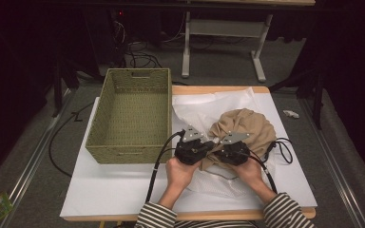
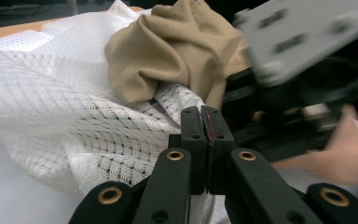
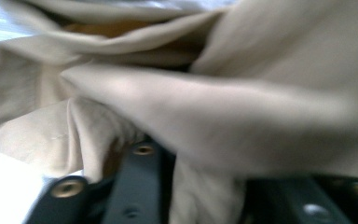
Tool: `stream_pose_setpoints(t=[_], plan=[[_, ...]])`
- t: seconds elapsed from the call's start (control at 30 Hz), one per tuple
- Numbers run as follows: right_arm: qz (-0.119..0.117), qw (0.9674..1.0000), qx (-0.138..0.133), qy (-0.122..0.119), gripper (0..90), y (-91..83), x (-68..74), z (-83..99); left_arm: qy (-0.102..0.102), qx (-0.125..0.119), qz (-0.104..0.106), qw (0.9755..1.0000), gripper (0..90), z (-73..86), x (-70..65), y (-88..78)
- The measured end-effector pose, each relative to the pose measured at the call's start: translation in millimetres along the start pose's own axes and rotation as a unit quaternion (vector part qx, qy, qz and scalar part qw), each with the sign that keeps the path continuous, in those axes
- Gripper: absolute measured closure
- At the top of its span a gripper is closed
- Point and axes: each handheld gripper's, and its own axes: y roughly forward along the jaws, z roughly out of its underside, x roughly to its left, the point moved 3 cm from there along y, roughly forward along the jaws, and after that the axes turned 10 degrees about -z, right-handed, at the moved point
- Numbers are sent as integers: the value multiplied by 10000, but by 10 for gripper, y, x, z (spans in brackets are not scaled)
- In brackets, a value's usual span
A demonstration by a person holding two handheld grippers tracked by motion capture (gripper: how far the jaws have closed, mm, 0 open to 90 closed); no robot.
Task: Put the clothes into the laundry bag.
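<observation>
Meanwhile, the tan cloth (image 1: 247, 128) lay bunched on the white mesh fabric (image 1: 204, 107) at the right half of the worktop (image 1: 114, 190), just right of the woven basket (image 1: 132, 116). The left gripper (image 1: 208, 143) sat at the cloth's near-left edge, its jaws pressed together with nothing visible between them in the left gripper view (image 2: 206, 122), the mesh fabric (image 2: 74, 121) just beyond their tips. The right gripper (image 1: 221, 148) was just beside it, pushed into the tan cloth (image 3: 242, 107); its jaws stood apart, a fold of cloth hanging between them, and whether they pressed on it could not be told.
</observation>
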Motion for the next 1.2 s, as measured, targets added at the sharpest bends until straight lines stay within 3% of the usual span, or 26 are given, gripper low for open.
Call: stream_pose_setpoints(t=[0.07, 0.1, 0.17, 0.2, 0.27, 0.3, 0.37, 0.4, 0.47, 0.5, 0.57, 0.6, 0.67, 0.73, 0.9, 0.97, 1.07, 1.1, 1.13, 1.2], plan=[[-203, 9998, -29, -66, 557, -185, 84, 3, -8, 0, -39, 10000, 890, 13, 15, -8], [-203, 9998, -29, -66, 557, -185, 84, 3, -8, 0, -39, 10000, 890, 13, 15, -8], [-279, 9995, 27, -153, 522, -399, 133, 22, -11, -16, -61, 10000, 889, 22, 22, -7], [-279, 9995, 27, -153, 522, -399, 133, 22, -13, -20, -70, 10000, 889, 27, 24, -6], [-310, 9994, -69, -143, 509, -633, 124, 34, -5, -18, -86, 10000, 889, 35, 20, -2], [-310, 9994, -69, -143, 509, -633, 124, 34, 8, -13, -92, 10000, 889, 38, 16, -1], [-269, 9993, -239, -139, 495, -796, 79, 30, 17, -14, -99, 9999, 888, 43, 10, 3], [-130, 9991, -401, -78, 461, -942, 12, 14, 13, -17, -94, 10000, 888, 46, 11, 5], [-42, 9988, -484, -22, 437, -1001, -33, -3, 34, 8, -97, 9999, 888, 50, 9, 7], [77, 9981, -610, 80, 389, -1093, -154, -50, 40, 11, -102, 9999, 888, 51, 4, 7], [137, 9976, -644, 201, 362, -1120, -218, -77, 52, 13, -104, 9999, 888, 54, -6, 9], [269, 9965, -669, 413, 317, -1128, -362, -137, 67, 35, -101, 9999, 888, 57, -9, 10], [340, 9960, -645, 511, 301, -1116, -433, -166, 86, 54, -100, 9999, 888, 64, -17, 13], [509, 9945, -517, 757, 264, -1021, -641, -233, 106, 74, -107, 9999, 888, 73, -25, 14], [537, 9925, -297, 1061, 242, -815, -828, -255, 113, 127, -88, 9998, 888, 116, -27, 19], [499, 9917, -219, 1164, 258, -709, -870, -242, 94, 137, -80, 9998, 888, 136, -23, 26], [195, 9933, -63, 1138, 510, -532, -876, -203, 78, 147, -60, 9998, 888, 148, -19, 30], [195, 9933, -63, 1138, 510, -532, -876, -203, 78, 147, -60, 9998, 888, 148, -19, 30], [-17, 9949, 12, 1004, 688, -486, -859, -184, 73, 143, -56, 9999, 888, 146, -17, 30], [-158, 9954, 54, 939, 807, -487, -844, -171, 68, 154, -52, 9998, 888, 145, -11, 31]])
